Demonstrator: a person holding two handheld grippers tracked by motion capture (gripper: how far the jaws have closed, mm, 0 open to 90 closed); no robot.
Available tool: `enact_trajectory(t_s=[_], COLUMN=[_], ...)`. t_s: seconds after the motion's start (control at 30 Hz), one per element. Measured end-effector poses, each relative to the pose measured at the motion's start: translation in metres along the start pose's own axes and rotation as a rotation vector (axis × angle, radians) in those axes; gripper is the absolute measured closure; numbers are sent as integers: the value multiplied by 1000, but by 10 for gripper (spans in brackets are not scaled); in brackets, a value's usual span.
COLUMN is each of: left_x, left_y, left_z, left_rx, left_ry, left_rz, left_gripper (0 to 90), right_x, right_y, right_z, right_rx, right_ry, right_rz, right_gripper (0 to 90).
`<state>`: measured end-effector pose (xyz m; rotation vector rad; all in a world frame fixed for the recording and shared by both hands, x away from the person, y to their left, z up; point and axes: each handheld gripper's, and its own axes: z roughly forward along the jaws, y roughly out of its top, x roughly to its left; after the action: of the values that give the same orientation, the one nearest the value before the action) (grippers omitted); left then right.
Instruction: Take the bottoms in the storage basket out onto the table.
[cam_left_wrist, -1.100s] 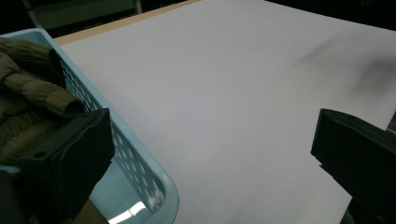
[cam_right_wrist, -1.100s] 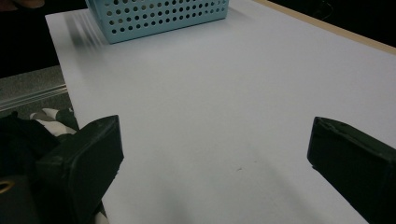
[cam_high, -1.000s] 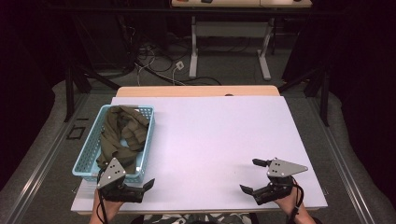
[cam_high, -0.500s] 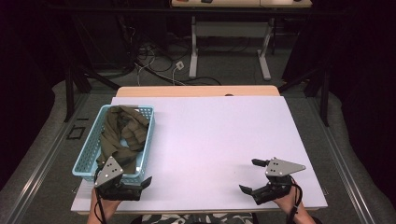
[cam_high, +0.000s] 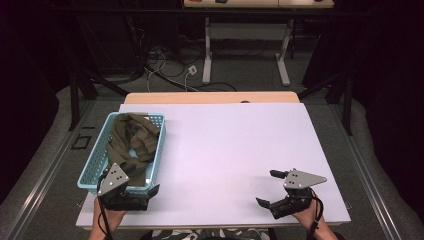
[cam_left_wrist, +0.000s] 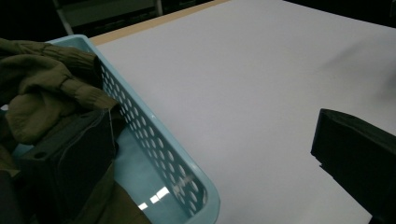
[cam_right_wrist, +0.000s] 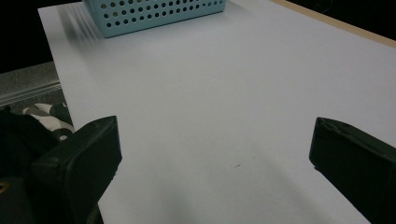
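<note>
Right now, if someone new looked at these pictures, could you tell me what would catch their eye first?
The light blue perforated basket at the table's left side, heaped with olive-green cloth, stands out against the broad white tabletop. The left gripper sits at the basket's near end, jaws open astride its wall, one inside by the cloth. The right gripper rests open near the front right.

Olive garment (cam_left_wrist: 44, 100): cut off by the left and bottom edges of the left gripper view, its lower part hidden behind the near jaw and the wall of the blue basket (cam_left_wrist: 154, 140). Blue basket (cam_right_wrist: 154, 14): cut off by the top edge of the right gripper view, contents not seen there. Person's hands: cropped by the bottom edge of the high view.
</note>
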<state>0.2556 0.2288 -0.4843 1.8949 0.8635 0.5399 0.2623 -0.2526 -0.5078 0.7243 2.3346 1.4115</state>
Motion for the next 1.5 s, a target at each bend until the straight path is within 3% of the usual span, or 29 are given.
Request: enact_trajectory(t_s=[0.37,0.7,1.5], left_x=[9,26,51], left_y=[13,14,32], left_z=[5,7,22], left_rx=[38,68,94], left_ry=[46,84,132], left_rz=[15,-51,-57], left_gripper=[0,0,0], right_x=[-1,-1,0], right_y=[-1,0,1], right_z=[2,5,10], right_rx=[21,18,31], right_ry=[0,6,13], right_rz=[3,2,-7], right_gripper=[21,21,23])
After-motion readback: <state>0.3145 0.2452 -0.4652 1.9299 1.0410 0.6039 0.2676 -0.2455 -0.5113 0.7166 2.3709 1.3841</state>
